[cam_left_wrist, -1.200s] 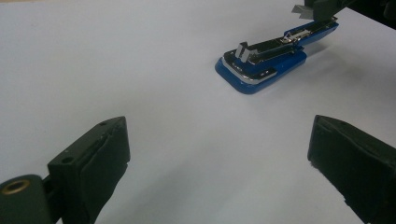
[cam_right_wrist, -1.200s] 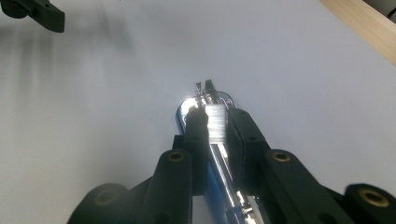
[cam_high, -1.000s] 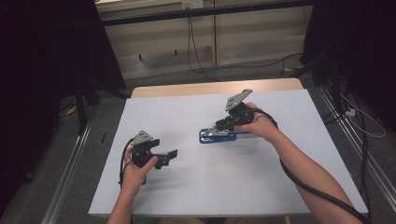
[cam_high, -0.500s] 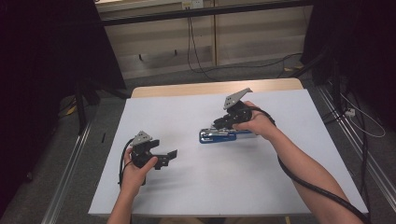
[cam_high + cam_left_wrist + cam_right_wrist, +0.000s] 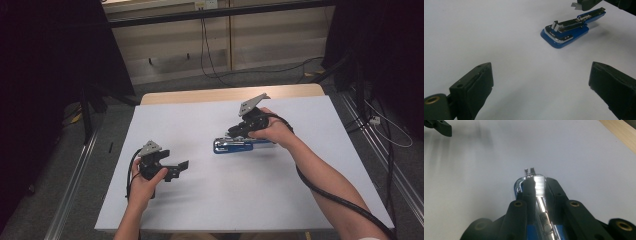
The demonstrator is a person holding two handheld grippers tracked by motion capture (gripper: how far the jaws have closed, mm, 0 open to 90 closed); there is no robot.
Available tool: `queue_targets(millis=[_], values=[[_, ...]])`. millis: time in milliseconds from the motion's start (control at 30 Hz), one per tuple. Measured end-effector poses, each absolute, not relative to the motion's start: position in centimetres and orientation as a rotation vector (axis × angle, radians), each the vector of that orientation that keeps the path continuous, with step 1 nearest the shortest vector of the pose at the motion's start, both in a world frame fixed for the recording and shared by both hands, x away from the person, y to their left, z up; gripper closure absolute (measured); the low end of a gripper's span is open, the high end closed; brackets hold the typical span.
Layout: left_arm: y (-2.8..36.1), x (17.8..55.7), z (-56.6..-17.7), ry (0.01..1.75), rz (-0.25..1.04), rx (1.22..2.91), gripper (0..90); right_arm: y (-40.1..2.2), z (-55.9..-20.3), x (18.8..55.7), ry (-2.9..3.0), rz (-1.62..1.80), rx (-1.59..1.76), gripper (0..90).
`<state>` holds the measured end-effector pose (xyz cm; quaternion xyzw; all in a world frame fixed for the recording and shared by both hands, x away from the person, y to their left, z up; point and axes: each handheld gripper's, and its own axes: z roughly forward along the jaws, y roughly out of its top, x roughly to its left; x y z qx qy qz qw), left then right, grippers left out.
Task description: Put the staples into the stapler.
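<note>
A blue stapler (image 5: 235, 146) with a silver metal rail lies on the white table (image 5: 225, 200), right of centre. My right gripper (image 5: 235, 132) comes down on it from the right, and its jaws are closed against both sides of the silver rail (image 5: 539, 195). The stapler's front tip (image 5: 530, 172) pokes out past the jaws. My left gripper (image 5: 180, 167) rests low over the table at the left, open wide with nothing between its pads (image 5: 480, 82). In the left gripper view the stapler (image 5: 564, 35) lies ahead to the right, with the right gripper (image 5: 586, 3) at its far end.
A wooden strip (image 5: 230, 94) runs along the table's far edge. Beyond it, cables (image 5: 210, 60) lie on the floor. Metal rails (image 5: 75, 175) flank the table on both sides. Bare white surface lies between the two grippers.
The right gripper has shifted slightly on the stapler, its grey plate tipping a little. The stapler and the left gripper stay where they were.
</note>
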<state>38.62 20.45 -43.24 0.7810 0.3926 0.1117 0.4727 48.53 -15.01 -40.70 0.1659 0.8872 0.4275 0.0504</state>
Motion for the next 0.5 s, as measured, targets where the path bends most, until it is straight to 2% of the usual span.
queue_targets(millis=[500], values=[[20.73, 38.57, -43.11, 0.966, 0.279, 1.900, 5.9, -14.38, -40.75, 49.14, 2.717, 1.305, 0.465, 79.6]])
